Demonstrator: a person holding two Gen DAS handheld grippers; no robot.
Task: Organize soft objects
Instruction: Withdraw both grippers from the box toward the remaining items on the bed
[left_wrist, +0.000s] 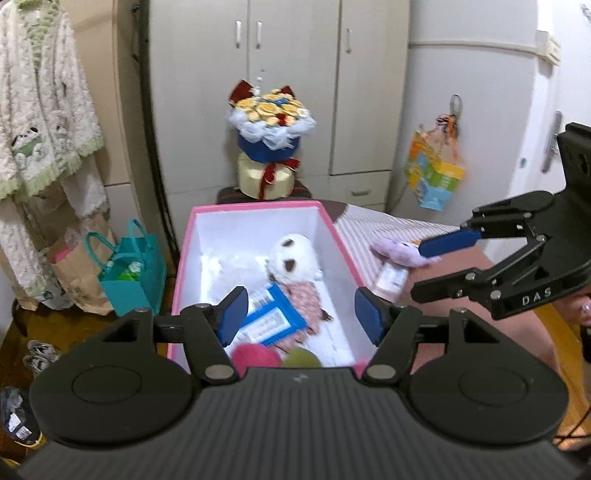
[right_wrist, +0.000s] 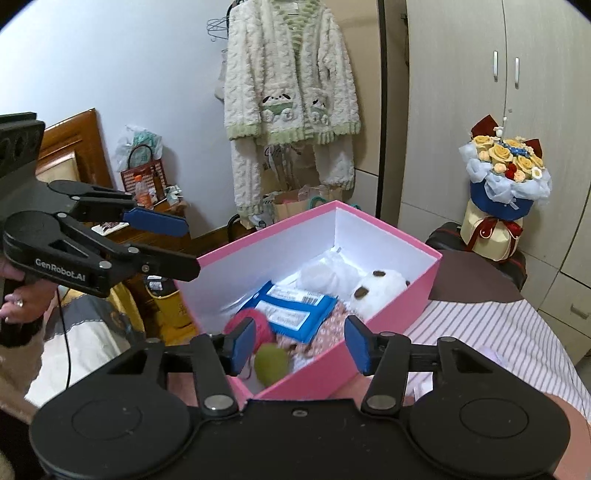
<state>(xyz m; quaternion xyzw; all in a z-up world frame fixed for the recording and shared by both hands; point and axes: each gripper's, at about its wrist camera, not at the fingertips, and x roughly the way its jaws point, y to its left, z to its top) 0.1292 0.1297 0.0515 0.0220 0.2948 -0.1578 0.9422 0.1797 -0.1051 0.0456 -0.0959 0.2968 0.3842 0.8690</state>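
Note:
A pink box (left_wrist: 258, 207) with a white inside sits on the bed; it also shows in the right wrist view (right_wrist: 369, 350). In it lie a white plush (left_wrist: 295, 258), a blue packet (left_wrist: 271, 321), a floral cloth doll (left_wrist: 304, 299), a pink ball (left_wrist: 255, 356) and a green ball (left_wrist: 301, 358). My left gripper (left_wrist: 301, 314) is open and empty above the box's near end. My right gripper (right_wrist: 301, 345) is open and empty over the box's near corner. A purple plush (left_wrist: 399, 251) and a small bottle (left_wrist: 391, 278) lie on the bed right of the box.
A flower bouquet (left_wrist: 271, 122) stands on a dark stool behind the box. A teal bag (left_wrist: 133, 269) and a paper bag (left_wrist: 74, 273) sit on the floor at left. A fluffy robe (right_wrist: 291, 92) hangs by the wardrobe (left_wrist: 295, 74). The striped bedsheet (right_wrist: 498, 332) extends right.

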